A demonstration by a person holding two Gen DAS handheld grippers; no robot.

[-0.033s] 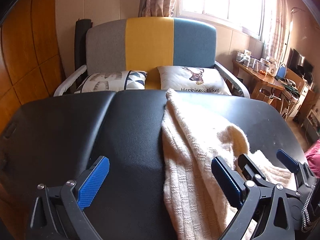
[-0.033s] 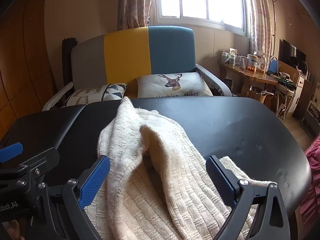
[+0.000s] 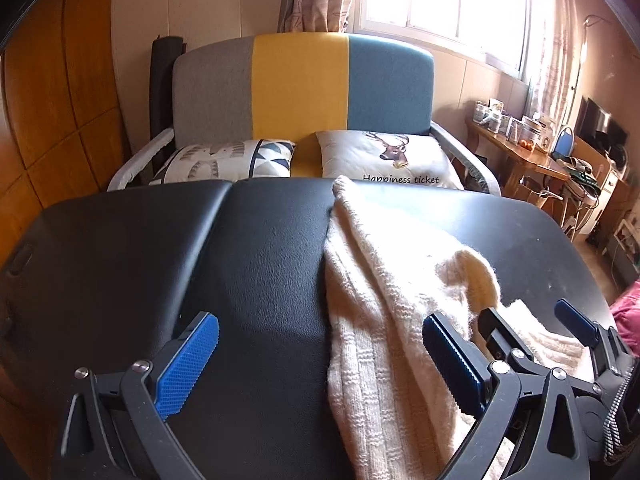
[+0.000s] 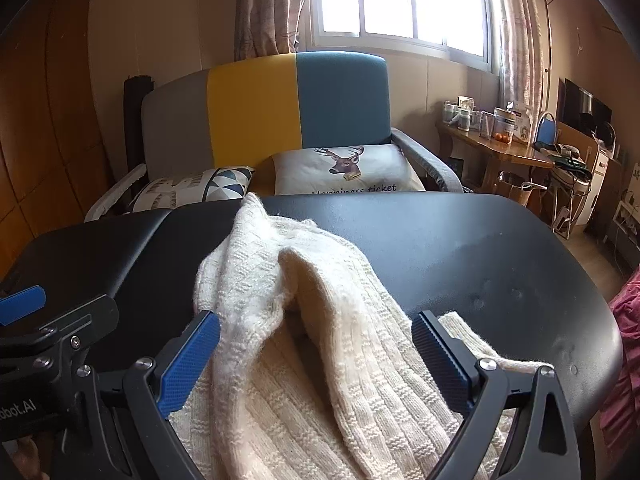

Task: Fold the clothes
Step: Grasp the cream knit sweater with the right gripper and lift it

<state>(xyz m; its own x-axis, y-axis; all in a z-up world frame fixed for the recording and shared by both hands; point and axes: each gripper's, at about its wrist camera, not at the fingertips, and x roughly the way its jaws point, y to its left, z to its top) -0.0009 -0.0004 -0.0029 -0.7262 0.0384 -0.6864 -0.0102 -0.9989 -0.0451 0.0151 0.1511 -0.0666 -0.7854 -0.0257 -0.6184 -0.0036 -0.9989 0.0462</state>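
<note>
A cream knitted sweater (image 3: 384,300) lies bunched in a long strip on the black padded table (image 3: 160,264); it also shows in the right wrist view (image 4: 320,340). My left gripper (image 3: 320,364) is open, its jaws wide apart, with the sweater's left edge between them and its right finger (image 3: 452,360) over the knit. My right gripper (image 4: 316,364) is open and straddles a raised fold of the sweater. The right gripper (image 3: 532,332) also shows at the right of the left wrist view. Neither holds the cloth.
A grey, yellow and blue sofa (image 3: 300,92) with two cushions (image 3: 384,156) stands behind the table. A cluttered wooden desk (image 4: 504,148) is at the far right. A pink cloth (image 4: 624,340) lies past the table's right edge (image 4: 600,320).
</note>
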